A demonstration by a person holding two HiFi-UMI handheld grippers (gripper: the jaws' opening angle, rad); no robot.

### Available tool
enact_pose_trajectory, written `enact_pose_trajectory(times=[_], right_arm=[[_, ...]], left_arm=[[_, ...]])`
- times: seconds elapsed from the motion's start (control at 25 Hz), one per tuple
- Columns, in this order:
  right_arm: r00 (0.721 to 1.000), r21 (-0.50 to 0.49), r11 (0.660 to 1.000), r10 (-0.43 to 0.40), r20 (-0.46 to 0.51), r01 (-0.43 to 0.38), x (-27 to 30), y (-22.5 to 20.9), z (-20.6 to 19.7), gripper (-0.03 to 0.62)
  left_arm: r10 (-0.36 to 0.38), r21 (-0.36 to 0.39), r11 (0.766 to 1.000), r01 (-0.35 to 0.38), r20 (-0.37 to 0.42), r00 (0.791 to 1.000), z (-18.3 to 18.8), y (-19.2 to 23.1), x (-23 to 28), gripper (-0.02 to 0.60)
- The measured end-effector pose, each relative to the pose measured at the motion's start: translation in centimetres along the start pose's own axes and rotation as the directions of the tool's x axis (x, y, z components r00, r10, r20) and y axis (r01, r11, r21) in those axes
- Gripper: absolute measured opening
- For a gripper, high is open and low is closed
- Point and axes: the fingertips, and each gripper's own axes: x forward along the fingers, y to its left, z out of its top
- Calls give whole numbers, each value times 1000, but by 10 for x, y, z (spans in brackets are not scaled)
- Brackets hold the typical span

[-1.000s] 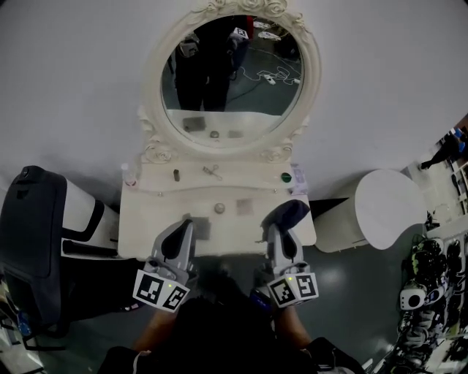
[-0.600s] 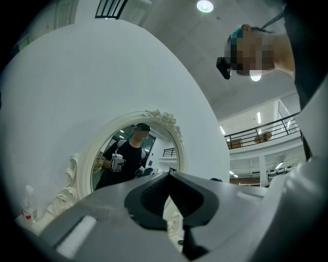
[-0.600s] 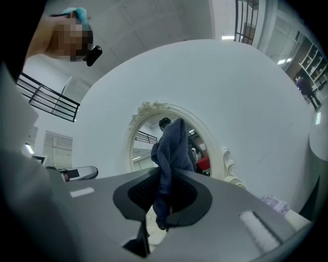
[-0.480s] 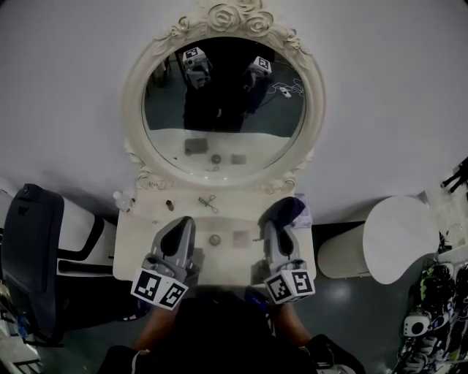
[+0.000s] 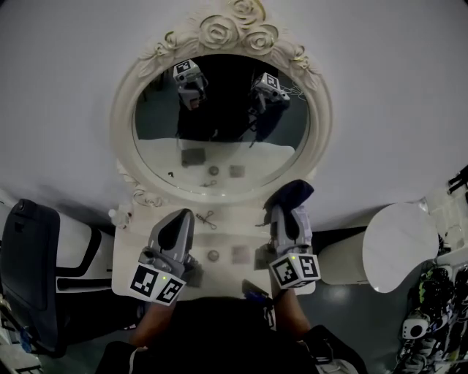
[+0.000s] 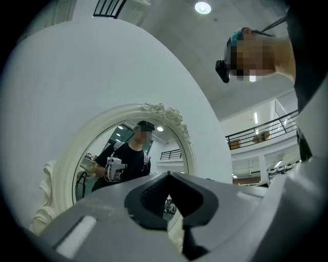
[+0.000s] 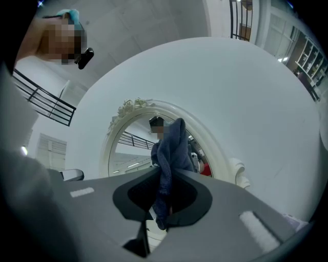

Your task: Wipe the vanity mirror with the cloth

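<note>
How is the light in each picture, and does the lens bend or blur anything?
Head view: dim, darker toward the edges, the vanity mirror sharp, with only a mild wide-lens curve. Left gripper view: brighter, strong fisheye curve, black corners, a ceiling lamp glaring at the top. Right gripper view: same curve, even light, the cloth fairly sharp.

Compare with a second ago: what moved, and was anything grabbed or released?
The right claw carried the dark cloth forward and up, from over the vanity table toward the lower right rim of the mirror; the head view tilted up too. Nothing was grabbed or released. The cloth stays pinched in the right claw; the left claw stays shut, empty, low over the table.
</note>
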Motion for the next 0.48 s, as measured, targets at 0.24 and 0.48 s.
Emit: enact_pose_trajectory(times=[0.24, 0.48], right_arm=[[999, 2, 1000, -20, 29, 19, 41, -19, 10, 43], [997, 36, 998, -43, 65, 41, 80, -47, 22, 43]], left_arm=[[-22, 3, 1000, 21, 14, 1000, 3, 17, 33, 3], [-31, 2, 1000, 31, 27, 999, 0, 32, 63, 3]])
